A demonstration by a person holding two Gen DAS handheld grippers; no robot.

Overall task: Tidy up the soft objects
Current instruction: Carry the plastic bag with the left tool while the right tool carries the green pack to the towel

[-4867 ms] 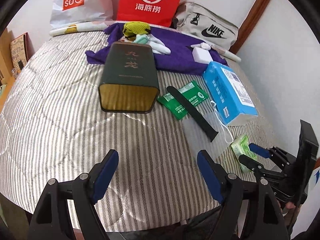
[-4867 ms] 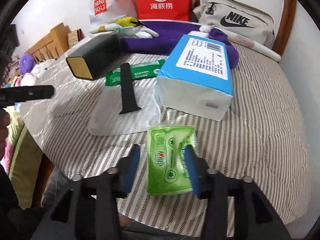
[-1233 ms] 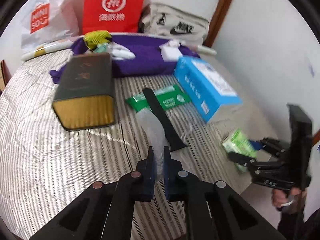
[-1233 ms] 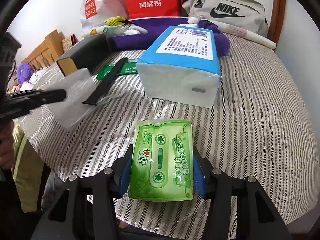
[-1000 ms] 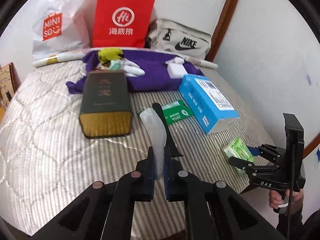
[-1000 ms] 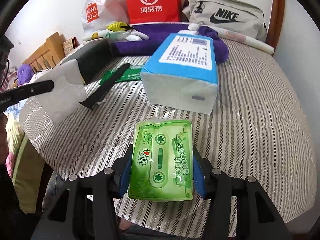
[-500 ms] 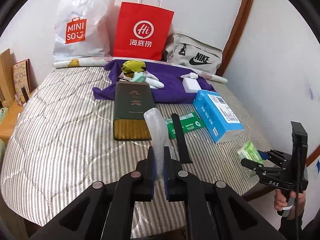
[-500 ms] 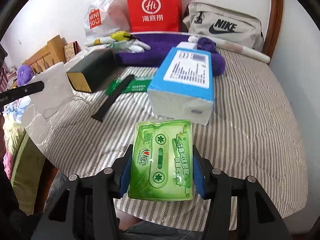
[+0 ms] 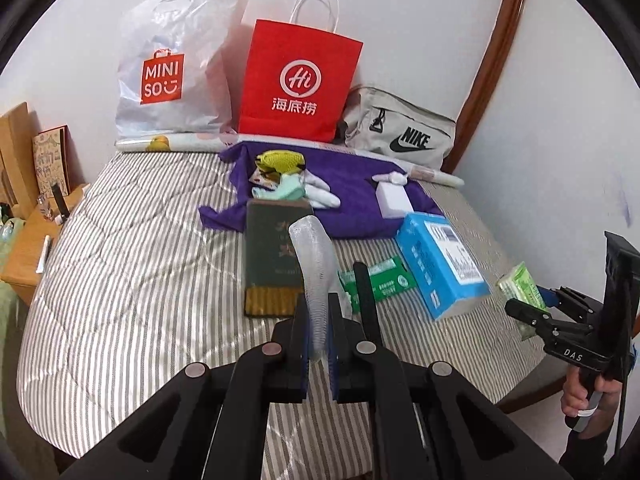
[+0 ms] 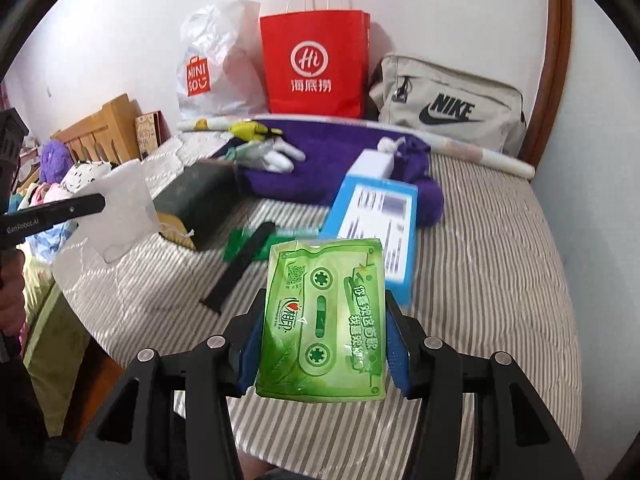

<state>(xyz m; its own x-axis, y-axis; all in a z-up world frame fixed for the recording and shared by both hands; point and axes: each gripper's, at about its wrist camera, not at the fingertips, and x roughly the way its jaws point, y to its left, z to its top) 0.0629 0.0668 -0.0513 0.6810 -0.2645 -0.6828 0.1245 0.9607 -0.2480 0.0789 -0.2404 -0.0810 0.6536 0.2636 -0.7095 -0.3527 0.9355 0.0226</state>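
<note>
My left gripper (image 9: 316,314) is shut on a clear plastic packet with a white face mask (image 9: 311,256), which it holds upright above the striped bed (image 9: 132,280). The right wrist view shows that packet (image 10: 116,208) hanging flat from the left gripper (image 10: 94,204) at the left. My right gripper (image 10: 324,320) is shut on a green tissue pack (image 10: 322,312) printed with a cassette, clear of the bed. From the left wrist view the right gripper (image 9: 534,310) and its green pack (image 9: 520,284) hang at the bed's right edge.
On the bed lie a dark green tin (image 9: 272,256), a black strap (image 9: 366,292) over a green sachet (image 9: 384,280), a blue tissue box (image 9: 440,268) and a purple cloth (image 9: 352,196) with socks. A red paper bag (image 9: 296,84), Miniso bag (image 9: 168,68) and Nike bag (image 9: 400,132) line the wall.
Both grippers have risen with their loads, so the bed looks smaller and farther off. The mask packet and the tissue pack stay gripped as before.
</note>
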